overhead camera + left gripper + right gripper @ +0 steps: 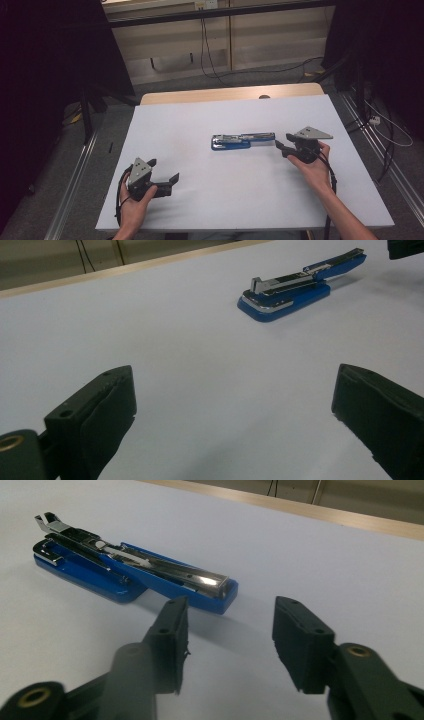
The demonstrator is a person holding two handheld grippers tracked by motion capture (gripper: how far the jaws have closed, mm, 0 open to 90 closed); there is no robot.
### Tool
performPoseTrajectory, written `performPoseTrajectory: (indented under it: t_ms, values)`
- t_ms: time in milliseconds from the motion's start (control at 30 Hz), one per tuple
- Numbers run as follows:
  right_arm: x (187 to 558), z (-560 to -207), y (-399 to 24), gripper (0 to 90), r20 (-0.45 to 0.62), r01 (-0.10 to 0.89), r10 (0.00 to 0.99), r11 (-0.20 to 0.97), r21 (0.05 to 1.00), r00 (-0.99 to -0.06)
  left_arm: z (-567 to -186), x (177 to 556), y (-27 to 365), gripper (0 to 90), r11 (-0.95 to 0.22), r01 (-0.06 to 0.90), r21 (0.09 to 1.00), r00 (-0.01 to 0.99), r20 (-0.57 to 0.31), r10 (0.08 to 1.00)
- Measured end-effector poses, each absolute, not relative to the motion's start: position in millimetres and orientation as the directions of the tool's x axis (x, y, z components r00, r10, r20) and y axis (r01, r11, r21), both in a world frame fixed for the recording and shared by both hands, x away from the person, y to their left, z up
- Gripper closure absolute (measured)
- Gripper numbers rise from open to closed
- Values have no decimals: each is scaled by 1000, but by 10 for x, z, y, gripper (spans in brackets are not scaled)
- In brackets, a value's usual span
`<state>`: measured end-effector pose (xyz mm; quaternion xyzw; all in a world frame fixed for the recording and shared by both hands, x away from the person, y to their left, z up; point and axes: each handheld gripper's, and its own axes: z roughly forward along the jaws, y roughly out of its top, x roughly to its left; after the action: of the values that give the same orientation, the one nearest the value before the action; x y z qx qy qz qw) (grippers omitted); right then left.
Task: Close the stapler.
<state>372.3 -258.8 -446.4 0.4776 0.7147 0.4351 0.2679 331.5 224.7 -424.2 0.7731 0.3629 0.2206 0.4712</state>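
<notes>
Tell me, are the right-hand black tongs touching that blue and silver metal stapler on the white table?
Apart. The right gripper view shows bare white table between the right-hand tongs and the near end of the blue and silver metal stapler; nothing sits between the jaws.

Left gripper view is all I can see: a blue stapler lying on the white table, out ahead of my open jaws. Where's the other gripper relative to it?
Observer: In the high view the right gripper sits just off the blue stapler's right end, with its jaws pointing at it.
Operator: Has it gripped the stapler?
Observer: No. In the right gripper view the jaws stand apart with bare white table between them. The stapler's near end lies just beyond the tips.
Operator: Could the stapler slide off the table if it gets nudged?
Observer: Probably not. The high view shows it near the middle of the table, well away from every edge.
</notes>
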Motion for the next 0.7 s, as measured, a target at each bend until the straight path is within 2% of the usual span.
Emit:
performPoseTrajectory:
  t_ms: [33, 100, 167, 433, 500, 700]
  values:
    - [3722, -4467, -2593, 583, 33, 453, 915, 167, 875, -402, -4245, 3321, 2241, 42, -293, 352, 889, 642, -1, 766]
    - [3725, -4472, -2600, 602, 40, 458, 915, 163, 874, -401, -4248, 3321, 2225, 43, -292, 355, 888, 645, -6, 764]
    - [3726, -4476, -2604, 680, 32, 456, 914, 172, 873, -405, -4244, 3325, 2210, 46, -293, 352, 889, 649, -6, 761]
    - [3741, -4512, -2595, 891, 1, 467, 903, 222, 856, -430, -4223, 3382, 2088, 56, -272, 330, 904, 641, -3, 767]
    - [3748, -4522, -2592, 900, -2, 464, 898, 229, 856, -440, -4217, 3417, 2075, 56, -256, 346, 903, 649, -33, 760]
    - [3771, -4535, -2550, 900, -6, 463, 888, 245, 852, -460, -4228, 3538, 1987, 61, -260, 364, 894, 643, -40, 765]
